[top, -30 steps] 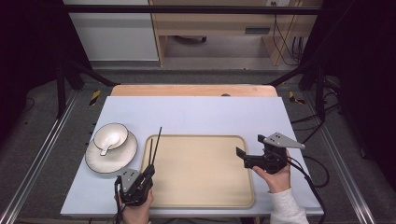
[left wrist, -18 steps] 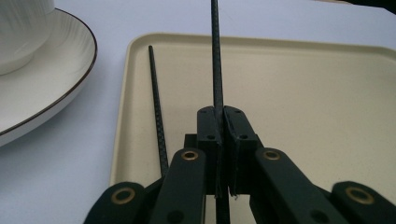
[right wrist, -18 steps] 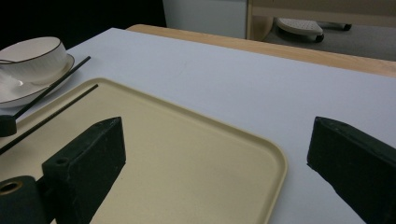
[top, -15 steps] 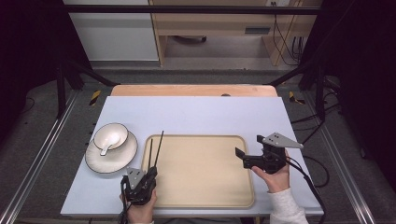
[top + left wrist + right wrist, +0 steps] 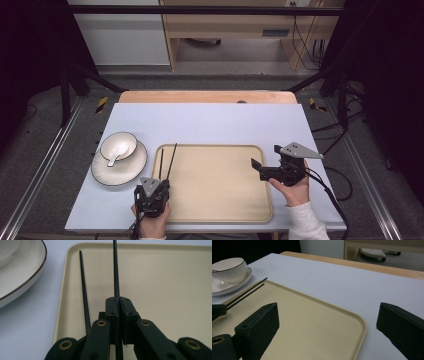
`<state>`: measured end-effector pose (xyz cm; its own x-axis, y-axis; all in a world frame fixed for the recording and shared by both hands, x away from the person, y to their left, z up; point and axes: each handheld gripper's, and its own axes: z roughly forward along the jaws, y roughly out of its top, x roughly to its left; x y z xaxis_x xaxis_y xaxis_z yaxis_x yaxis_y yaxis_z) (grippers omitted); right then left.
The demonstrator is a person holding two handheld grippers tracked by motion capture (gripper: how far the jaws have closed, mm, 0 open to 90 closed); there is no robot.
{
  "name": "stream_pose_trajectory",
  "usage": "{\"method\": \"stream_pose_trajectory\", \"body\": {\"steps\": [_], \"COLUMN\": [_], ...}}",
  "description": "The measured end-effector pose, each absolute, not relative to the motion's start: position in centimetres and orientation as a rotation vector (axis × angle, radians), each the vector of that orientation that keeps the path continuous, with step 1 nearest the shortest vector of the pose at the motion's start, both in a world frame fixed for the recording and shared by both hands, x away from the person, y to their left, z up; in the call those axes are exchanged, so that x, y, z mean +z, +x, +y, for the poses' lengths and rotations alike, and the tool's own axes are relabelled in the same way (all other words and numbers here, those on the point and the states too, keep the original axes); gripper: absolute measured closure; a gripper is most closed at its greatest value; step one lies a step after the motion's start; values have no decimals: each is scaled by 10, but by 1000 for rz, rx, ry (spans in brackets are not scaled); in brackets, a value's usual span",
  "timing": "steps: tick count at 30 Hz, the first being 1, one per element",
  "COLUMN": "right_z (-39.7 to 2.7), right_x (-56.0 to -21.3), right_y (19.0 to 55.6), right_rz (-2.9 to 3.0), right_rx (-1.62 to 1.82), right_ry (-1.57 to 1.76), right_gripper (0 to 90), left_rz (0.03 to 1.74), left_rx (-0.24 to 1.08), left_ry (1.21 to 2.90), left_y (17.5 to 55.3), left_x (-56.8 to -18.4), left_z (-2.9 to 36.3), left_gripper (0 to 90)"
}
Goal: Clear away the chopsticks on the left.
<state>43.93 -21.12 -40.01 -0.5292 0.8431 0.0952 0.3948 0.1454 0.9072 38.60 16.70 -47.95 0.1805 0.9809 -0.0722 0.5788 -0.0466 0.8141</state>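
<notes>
The left hand-held gripper [image 5: 151, 192] sits at the lower left of the high view, over the near left corner of the beige tray [image 5: 215, 212]. Its jaws are pinched tight on one black chopstick [image 5: 115, 272], which runs straight out from the jaws toward the top of the frame. The second chopstick [image 5: 83, 287] lies loose just beside it on the tray's left margin, nearly parallel, its far tip reaching the tray's rim.

To the upper left of that gripper, on the desk [image 5: 210, 122], a white plate [image 5: 112, 172] carries a bowl [image 5: 119, 146] with a spoon in it. So the held stick's long axis points past the plate, not at it.

The right hand-held gripper [image 5: 270, 171] hangs over the tray's right edge, jaws spread wide and empty. It is well apart from both sticks; the left hand is clearly the nearer one for the loose stick.
</notes>
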Motion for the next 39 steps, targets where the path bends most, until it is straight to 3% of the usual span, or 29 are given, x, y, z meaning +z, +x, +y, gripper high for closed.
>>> {"method": "stream_pose_trajectory", "body": {"steps": [23, 35, 39], "right_z": [-211, -213, -216], "right_x": [-400, -398, -395], "right_y": [439, 438, 436], "right_rz": [1988, 1974, 1964], "right_rx": [1355, 1361, 1369], "right_ry": [1177, 1182, 1178], "right_gripper": [46, 43, 41], "left_rz": [1474, 1215, 1087], "left_rx": [681, 579, 649], "left_ry": [1804, 1799, 1857], "left_y": [389, 398, 401], "left_x": [-479, -444, -421], "left_z": [162, 171, 176], "left_gripper": [831, 649, 552]}}
